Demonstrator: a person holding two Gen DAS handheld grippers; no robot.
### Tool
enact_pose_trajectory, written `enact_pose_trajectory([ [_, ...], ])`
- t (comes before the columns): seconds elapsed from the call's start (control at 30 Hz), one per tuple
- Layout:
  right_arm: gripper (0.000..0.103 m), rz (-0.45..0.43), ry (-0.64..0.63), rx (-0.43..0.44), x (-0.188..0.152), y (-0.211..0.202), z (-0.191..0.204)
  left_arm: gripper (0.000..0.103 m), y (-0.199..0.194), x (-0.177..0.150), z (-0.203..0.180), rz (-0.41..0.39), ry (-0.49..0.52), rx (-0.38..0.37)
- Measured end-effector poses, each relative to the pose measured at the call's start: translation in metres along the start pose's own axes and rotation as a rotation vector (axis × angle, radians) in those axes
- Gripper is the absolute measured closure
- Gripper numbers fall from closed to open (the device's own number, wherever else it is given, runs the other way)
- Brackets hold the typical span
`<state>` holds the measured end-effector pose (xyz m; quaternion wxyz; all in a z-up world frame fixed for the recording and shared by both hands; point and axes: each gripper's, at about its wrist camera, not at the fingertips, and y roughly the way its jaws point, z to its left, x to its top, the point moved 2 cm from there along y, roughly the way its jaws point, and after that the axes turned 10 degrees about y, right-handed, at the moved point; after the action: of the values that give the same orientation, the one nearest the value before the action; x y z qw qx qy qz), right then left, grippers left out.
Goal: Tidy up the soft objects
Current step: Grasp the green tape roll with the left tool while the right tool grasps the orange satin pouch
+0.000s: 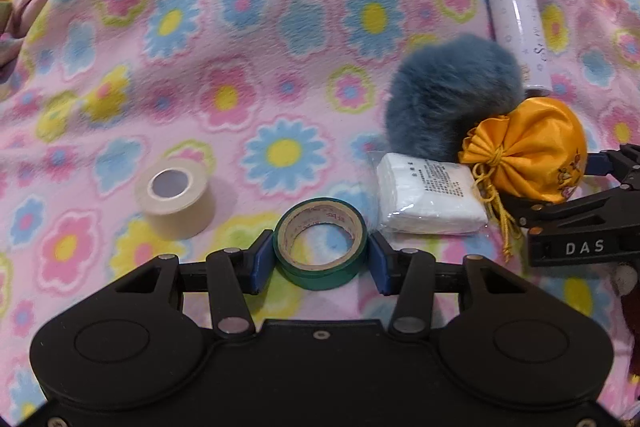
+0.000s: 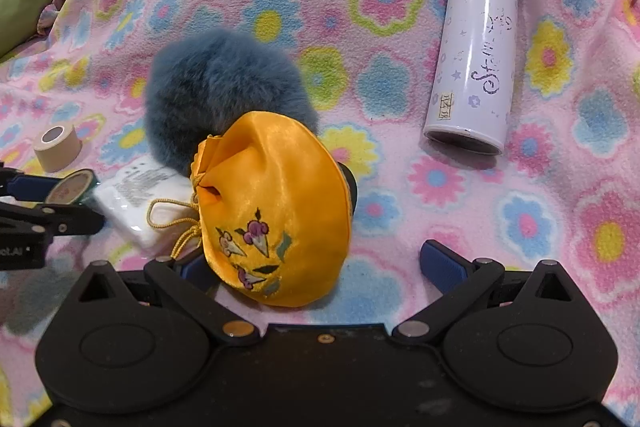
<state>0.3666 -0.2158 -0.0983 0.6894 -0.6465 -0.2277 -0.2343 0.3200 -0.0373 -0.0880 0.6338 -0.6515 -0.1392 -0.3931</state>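
- Bright and even in both views, soft light from above.
- Only small, pale shadows: one under the beige tape roll (image 1: pixel 175 197), one under the purple bottle (image 2: pixel 474 47).
- A white streak of glare down the bottle, and shine on the yellow satin pouch (image 2: pixel 276 203).
- Bent at the edges like a fishbowl, with dark corners.
- A bit fuzzy on the flower blanket (image 1: pixel 240 27) and the blue fluffy ball (image 2: pixel 224 87); sharper near the middle.
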Motion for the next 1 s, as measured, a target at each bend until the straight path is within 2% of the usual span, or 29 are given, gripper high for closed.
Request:
enact_pose_trajectory([
  [0.13,0.001,-0.001,-0.001,-0.001,0.0,0.0,0.0,0.055,-0.006,-0.006,0.006,0.014,-0.016,0.017],
  [0.3,0.001,-0.01,0.023,-0.016,0.0,-0.002,-0.004,0.054,-0.008,-0.013,0.012,-0.009,-0.022,0.007],
  [0.63,0.001,-0.032,0.206,-0.145,-0.003,-0.024,-0.038,0.052,-0.008,-0.015,0.013,-0.027,-0.008,0.01],
  [0.77,0.001,-0.021,0.213,-0.187,-0.008,-0.036,-0.043,0.051,-0.008,-0.017,0.011,-0.054,0.016,0.019],
  [1.0,0.001,-0.071,0.235,-0.129,-0.004,-0.07,-0.039,0.051,-0.007,-0.016,0.012,-0.054,0.011,0.011],
])
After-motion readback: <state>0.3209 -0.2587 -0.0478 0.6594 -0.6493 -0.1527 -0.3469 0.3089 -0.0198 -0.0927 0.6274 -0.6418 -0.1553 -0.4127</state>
